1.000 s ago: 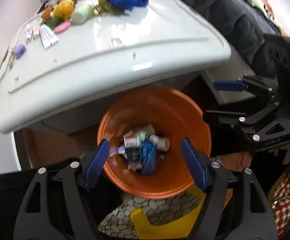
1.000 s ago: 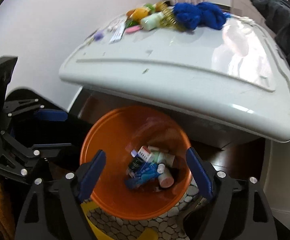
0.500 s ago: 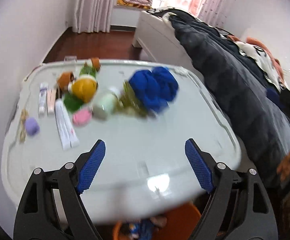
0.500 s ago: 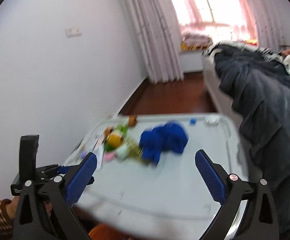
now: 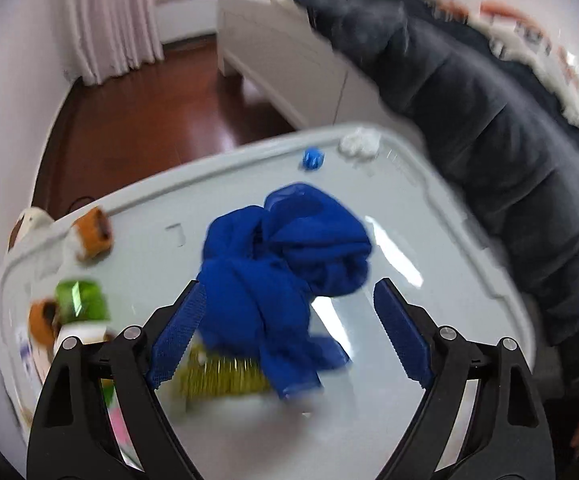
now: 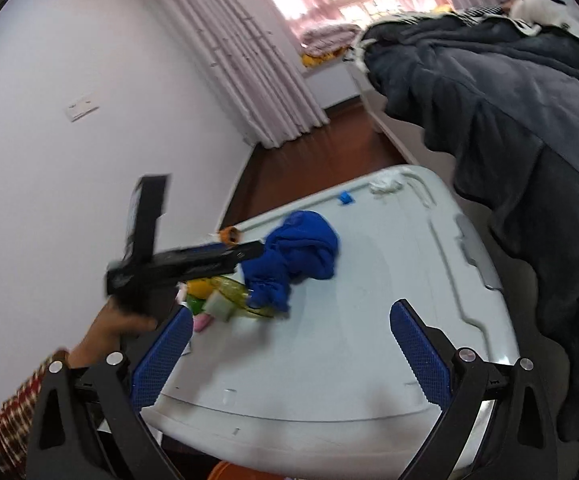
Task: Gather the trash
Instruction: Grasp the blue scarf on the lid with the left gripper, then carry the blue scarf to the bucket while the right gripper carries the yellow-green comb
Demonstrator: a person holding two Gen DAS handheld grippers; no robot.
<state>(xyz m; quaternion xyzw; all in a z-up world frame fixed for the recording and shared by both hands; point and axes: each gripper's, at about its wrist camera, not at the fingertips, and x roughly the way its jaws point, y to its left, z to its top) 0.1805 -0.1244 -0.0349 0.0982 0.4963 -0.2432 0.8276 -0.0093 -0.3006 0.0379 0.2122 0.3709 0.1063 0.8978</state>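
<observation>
Trash on white lid [image 5: 369,420]: blue cloth [image 5: 285,264] in centre, crumpled, likely dropped there loosely; yellow-green wrapper [image 5: 225,372] partly under its near edge; blue scrap [image 5: 312,159] and white tissue [image 5: 359,144] at far edge. Bottles and toys [image 5: 81,300] crowded at left side, probably not all for throwing away. Left gripper [image 5: 289,332] low over cloth, jaws wide apart and empty, seemingly aimed to straddle it. Right gripper [image 6: 289,356] near the lid's front edge, also wide apart, holding nothing. Orange bin [image 6: 229,472] just visible below lid, placed close for short drops.
</observation>
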